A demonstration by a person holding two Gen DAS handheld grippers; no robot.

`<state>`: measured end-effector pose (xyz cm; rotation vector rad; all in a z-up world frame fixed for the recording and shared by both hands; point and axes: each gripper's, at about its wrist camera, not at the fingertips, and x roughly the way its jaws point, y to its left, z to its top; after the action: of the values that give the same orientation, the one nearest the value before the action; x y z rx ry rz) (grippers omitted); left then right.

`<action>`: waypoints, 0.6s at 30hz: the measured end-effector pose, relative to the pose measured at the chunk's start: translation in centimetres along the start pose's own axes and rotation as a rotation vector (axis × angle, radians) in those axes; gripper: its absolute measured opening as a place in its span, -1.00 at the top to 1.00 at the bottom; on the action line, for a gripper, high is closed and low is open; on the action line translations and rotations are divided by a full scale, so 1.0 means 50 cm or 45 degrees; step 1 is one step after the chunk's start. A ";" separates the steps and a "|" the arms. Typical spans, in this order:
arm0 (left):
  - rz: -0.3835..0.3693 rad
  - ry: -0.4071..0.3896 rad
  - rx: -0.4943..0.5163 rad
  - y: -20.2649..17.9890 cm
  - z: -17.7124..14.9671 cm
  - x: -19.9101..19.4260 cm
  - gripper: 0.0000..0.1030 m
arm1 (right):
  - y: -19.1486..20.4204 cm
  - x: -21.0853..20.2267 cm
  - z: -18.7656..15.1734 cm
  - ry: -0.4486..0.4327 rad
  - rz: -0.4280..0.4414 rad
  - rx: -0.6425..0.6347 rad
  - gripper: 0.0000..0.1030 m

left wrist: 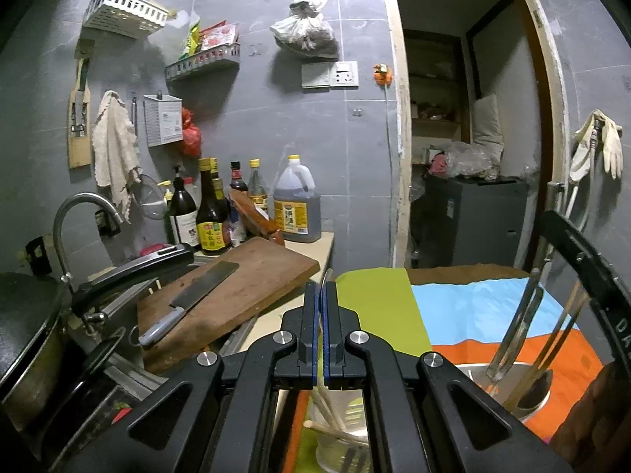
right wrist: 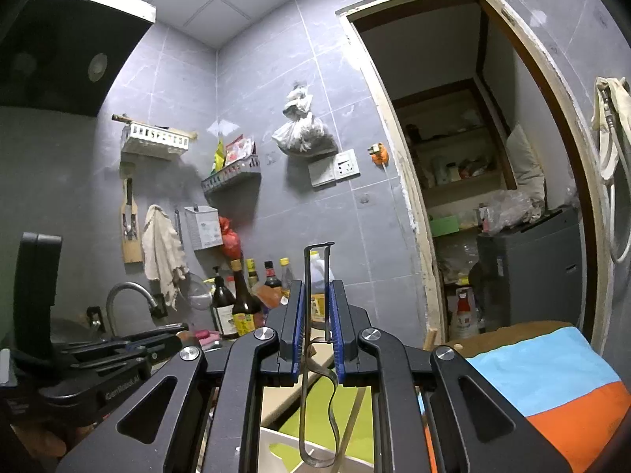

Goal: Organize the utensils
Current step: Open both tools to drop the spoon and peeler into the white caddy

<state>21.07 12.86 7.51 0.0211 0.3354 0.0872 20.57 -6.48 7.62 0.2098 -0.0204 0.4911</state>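
My left gripper (left wrist: 321, 287) is shut on a thin metal spoon (left wrist: 327, 276), whose rounded tip sticks up above the pads. Below it stands a pale cup (left wrist: 327, 453) with wooden chopsticks (left wrist: 327, 410) and a fork in it. My right gripper (right wrist: 315, 287) is shut on a wire-framed metal peeler (right wrist: 305, 374), held upright with its serrated top above the fingers and its loop hanging over a white holder (right wrist: 284, 441). In the left wrist view that peeler (left wrist: 516, 335) hangs over a steel cup (left wrist: 530, 404) at the right.
A green, blue and orange cloth (left wrist: 473, 307) covers the surface under the cups. To the left lie a wooden cutting board (left wrist: 276, 272) with a cleaver (left wrist: 205, 287), sauce bottles (left wrist: 209, 213), a faucet (left wrist: 79, 205) and a dark pan (left wrist: 23, 315). An open doorway (left wrist: 465, 118) is behind.
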 end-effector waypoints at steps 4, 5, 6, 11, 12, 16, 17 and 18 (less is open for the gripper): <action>-0.041 0.026 0.000 -0.004 -0.002 0.003 0.98 | 0.002 0.014 -0.009 0.066 -0.010 -0.014 0.79; -0.060 0.039 -0.002 -0.004 -0.002 0.004 0.97 | 0.000 0.018 -0.013 0.084 -0.011 -0.013 0.79; -0.074 0.049 -0.005 -0.005 -0.002 0.006 0.97 | 0.000 0.020 -0.016 0.098 -0.011 -0.014 0.78; -0.133 0.074 -0.052 0.002 -0.003 0.007 0.86 | -0.003 0.018 -0.021 0.127 -0.008 -0.014 0.56; -0.141 0.071 -0.065 0.005 -0.002 0.006 0.82 | -0.003 0.017 -0.020 0.126 -0.005 -0.015 0.55; -0.189 0.055 -0.137 0.019 0.001 0.000 0.43 | -0.005 0.010 -0.013 0.119 0.001 -0.019 0.54; -0.203 0.042 -0.156 0.022 0.002 -0.005 0.37 | -0.005 0.008 -0.011 0.116 0.000 -0.020 0.52; -0.208 0.033 -0.167 0.024 0.005 -0.010 0.36 | -0.006 0.006 -0.009 0.112 -0.001 -0.020 0.51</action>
<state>20.58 14.02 7.93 -0.1370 0.3553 -0.0529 20.95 -6.51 7.15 0.1723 0.0618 0.4989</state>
